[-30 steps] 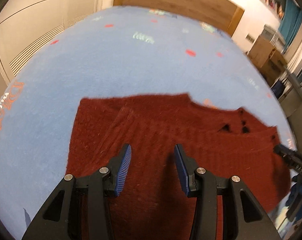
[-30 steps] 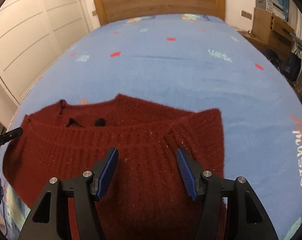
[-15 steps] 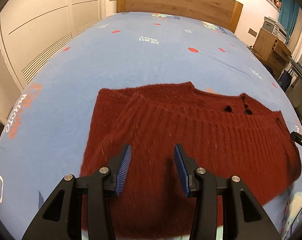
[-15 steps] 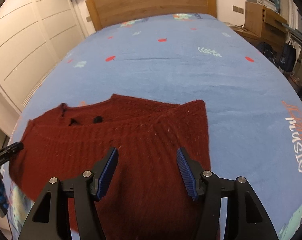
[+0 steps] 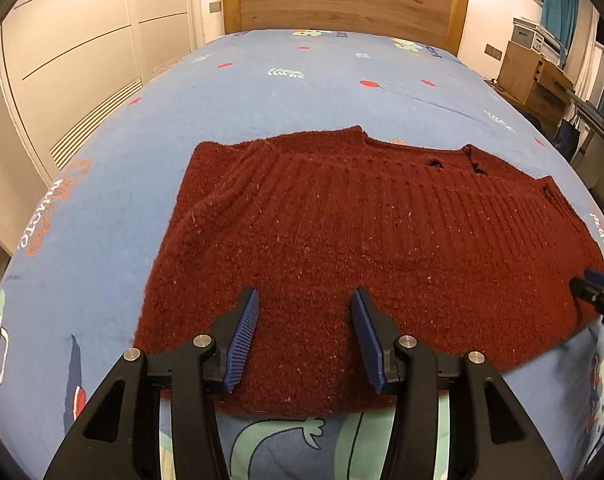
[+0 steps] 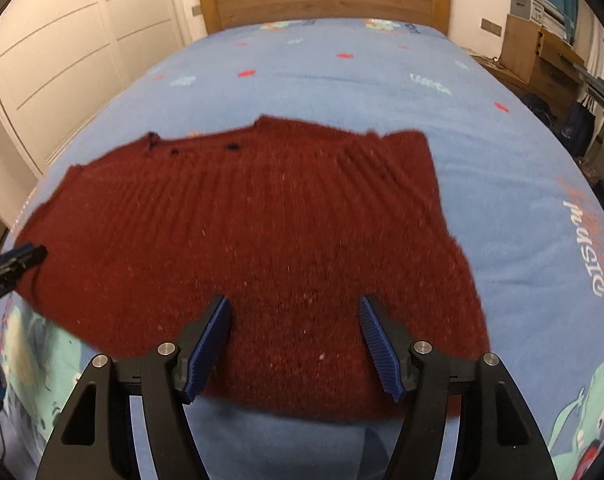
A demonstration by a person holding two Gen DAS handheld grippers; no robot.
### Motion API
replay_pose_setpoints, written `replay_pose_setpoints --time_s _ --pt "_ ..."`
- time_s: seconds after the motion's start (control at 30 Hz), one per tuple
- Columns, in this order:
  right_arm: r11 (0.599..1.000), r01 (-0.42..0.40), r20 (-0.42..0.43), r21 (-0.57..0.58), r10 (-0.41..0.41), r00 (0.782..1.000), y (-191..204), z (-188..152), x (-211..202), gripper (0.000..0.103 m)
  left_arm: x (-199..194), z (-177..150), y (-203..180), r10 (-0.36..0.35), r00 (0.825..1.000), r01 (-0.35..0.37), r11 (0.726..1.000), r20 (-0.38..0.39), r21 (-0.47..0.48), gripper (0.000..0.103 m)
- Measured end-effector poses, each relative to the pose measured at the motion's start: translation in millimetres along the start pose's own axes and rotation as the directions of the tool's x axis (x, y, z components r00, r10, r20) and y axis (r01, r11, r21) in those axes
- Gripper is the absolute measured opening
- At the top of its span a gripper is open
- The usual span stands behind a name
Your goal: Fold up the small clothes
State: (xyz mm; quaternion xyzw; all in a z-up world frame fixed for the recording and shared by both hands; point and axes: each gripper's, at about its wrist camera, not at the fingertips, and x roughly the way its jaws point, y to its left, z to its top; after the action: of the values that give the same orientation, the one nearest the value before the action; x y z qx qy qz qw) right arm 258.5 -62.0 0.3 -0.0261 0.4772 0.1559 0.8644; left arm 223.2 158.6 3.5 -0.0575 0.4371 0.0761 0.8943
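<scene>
A dark red knitted sweater (image 5: 341, 240) lies flat on the blue bedspread (image 5: 262, 92), folded into a wide band. It also shows in the right wrist view (image 6: 262, 232). My left gripper (image 5: 303, 300) is open and empty, above the sweater's near edge on its left part. My right gripper (image 6: 294, 304) is open and empty, above the near edge on the right part. The right gripper's tip shows at the right edge of the left wrist view (image 5: 595, 290). The left gripper's tip shows at the left edge of the right wrist view (image 6: 14, 264).
A wooden headboard (image 5: 341, 0) stands at the far end of the bed. White wardrobe doors (image 5: 82, 60) run along the left. A wooden cabinet with boxes (image 5: 537, 76) stands to the right of the bed. Cartoon prints cover the bedspread's near edge (image 6: 589, 408).
Both grippers have pulled back and up from the sweater, so more of it and the bed's near edge show. Both stay open; the sweater lies still.
</scene>
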Motion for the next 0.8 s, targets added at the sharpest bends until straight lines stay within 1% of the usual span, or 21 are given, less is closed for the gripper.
replay_pose_setpoints --time_s 0.2,0.4,0.6,0.8 --pt "1.000 0.017 -0.002 -0.014 -0.017 1.000 3.5 -10.9 7.2 0.074 3.7 -7.3 -1.4 0.003 1.000 -0.003 1.000 0.010 0.006 0.047" --pt "1.000 0.006 0.001 -0.008 -0.006 1.000 -1.8 -13.3 6.0 0.075 6.5 -9.4 -2.9 0.014 1.000 -0.014 1.000 0.014 0.002 0.051" --pt "1.000 0.012 -0.003 0.010 -0.012 1.000 -15.3 -17.8 -0.8 0.075 7.7 -10.3 -4.8 0.021 1.000 -0.022 1.000 0.012 0.002 0.053" --pt "0.999 0.026 -0.002 0.034 -0.026 1.000 -21.5 -15.3 -8.0 0.075 7.6 -12.1 -5.2 0.025 1.000 -0.025 1.000 0.010 -0.003 0.054"
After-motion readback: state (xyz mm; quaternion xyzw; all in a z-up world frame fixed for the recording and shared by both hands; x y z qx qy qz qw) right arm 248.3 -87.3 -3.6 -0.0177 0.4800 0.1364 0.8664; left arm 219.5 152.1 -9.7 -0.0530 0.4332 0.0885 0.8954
